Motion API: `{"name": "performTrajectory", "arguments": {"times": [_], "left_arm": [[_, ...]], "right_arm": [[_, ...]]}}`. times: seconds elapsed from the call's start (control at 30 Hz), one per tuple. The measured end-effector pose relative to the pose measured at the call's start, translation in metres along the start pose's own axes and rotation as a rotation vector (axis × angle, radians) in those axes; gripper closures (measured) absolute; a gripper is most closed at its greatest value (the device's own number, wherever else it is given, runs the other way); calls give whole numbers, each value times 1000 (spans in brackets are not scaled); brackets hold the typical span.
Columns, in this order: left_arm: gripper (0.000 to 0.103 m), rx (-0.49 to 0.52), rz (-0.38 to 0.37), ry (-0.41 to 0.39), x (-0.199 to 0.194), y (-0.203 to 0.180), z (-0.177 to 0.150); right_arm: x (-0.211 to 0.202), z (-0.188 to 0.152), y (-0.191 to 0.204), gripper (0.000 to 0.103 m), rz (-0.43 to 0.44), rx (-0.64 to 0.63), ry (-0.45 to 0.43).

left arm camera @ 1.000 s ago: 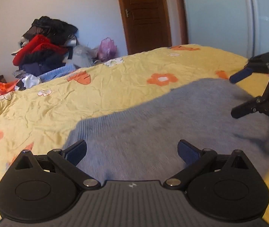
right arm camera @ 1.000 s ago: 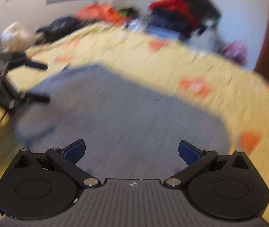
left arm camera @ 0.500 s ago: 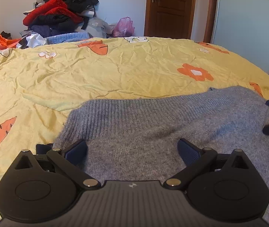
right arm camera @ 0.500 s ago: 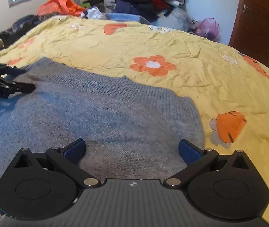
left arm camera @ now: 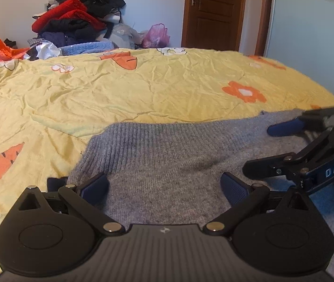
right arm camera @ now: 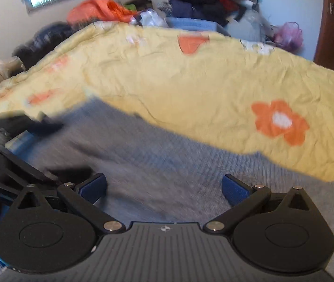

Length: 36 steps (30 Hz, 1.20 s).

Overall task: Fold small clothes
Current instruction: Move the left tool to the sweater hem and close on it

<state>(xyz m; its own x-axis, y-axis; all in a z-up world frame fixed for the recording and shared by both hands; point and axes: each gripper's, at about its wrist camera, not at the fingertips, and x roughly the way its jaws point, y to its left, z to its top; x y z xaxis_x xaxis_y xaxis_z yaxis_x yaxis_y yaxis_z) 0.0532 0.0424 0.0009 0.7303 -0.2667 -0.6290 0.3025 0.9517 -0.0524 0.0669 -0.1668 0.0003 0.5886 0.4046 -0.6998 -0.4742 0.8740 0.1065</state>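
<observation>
Over the grey sweater (left arm camera: 167, 164) on the yellow quilt (left arm camera: 143, 89), I am holding my left gripper (left arm camera: 164, 185) and right gripper (right arm camera: 164, 188) spread wide, pinching nothing

Sweater (left arm camera: 167, 164) spread flat on the bed (left arm camera: 143, 89), directly beneath and ahead of the left gripper's (left arm camera: 164, 185) fingers (left arm camera: 95, 185). Right gripper (left arm camera: 272, 150) off to the right of those fingers, over the same sweater. Far beyond the fingers, past the bed's far edge: clothes pile (left arm camera: 77, 21) to the left, door (left arm camera: 213, 11) to the right.
</observation>
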Motion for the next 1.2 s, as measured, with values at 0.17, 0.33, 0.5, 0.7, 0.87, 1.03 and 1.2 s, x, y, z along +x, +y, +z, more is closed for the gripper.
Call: {"name": "performTrajectory", "arguments": {"times": [0.17,0.33,0.5,0.7,0.87,1.03,1.2], "left_arm": [[0,-36,10,-43,-10,5,-2],[0,-311,103,-224,-78,39,-29],[0,-714,-109,-208,-137,76,-89],[0,-984,-315,-131,-157,92,-135],[0,-1049,-483,-46,-137,100,-129],[0,-1043,-531,28,-124,95,-119],[0,-973,-462,19,-125,98,-110]], "right_arm": [[-6,-17,-5,0,20,8,-101],[-6,-16,-7,0,21,16,-109],[-2,-16,-9,0,30,26,-114],[-4,-17,-12,0,44,47,-131],[-4,-18,-12,0,46,49,-133],[-6,-19,-12,0,47,60,-142],[-6,-20,-13,0,47,61,-142]]}}
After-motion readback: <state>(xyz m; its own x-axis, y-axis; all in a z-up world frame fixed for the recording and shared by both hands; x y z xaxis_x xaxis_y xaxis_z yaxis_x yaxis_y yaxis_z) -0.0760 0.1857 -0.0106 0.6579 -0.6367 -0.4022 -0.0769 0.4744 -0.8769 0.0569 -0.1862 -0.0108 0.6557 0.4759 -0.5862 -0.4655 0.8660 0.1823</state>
